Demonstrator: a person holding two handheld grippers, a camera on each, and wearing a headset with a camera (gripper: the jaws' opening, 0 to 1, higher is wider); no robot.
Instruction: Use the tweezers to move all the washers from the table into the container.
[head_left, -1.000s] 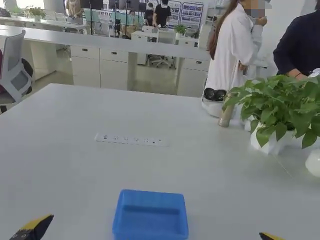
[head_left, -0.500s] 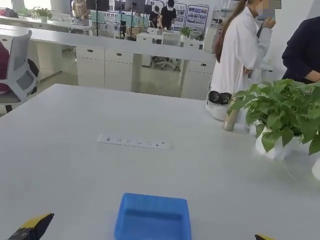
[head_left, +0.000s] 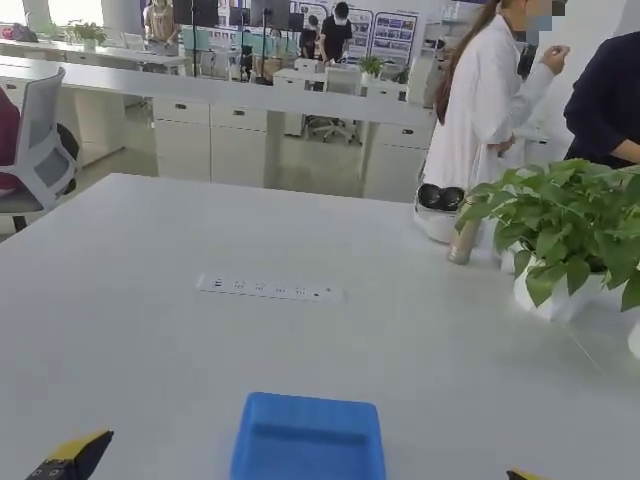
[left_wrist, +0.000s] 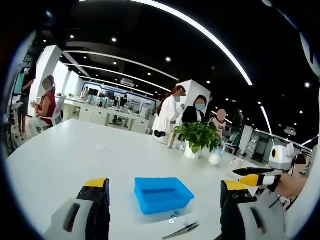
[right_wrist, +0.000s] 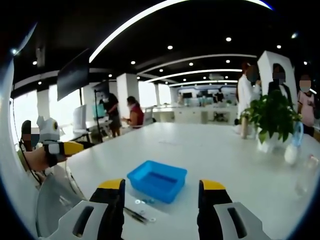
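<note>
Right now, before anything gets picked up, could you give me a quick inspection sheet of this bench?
Surface: white table, flat and pale.
Job's things: blue container looks empty; washers and tweezers lie on the table on its near side.
Clutter: potted plant, bottle, power strip in mid-table.
Grippers: left gripper and right gripper both open, holding nothing.
Cables: no cord seen on the table.
Surroundings: open office with desks; people stand behind the plant.
</note>
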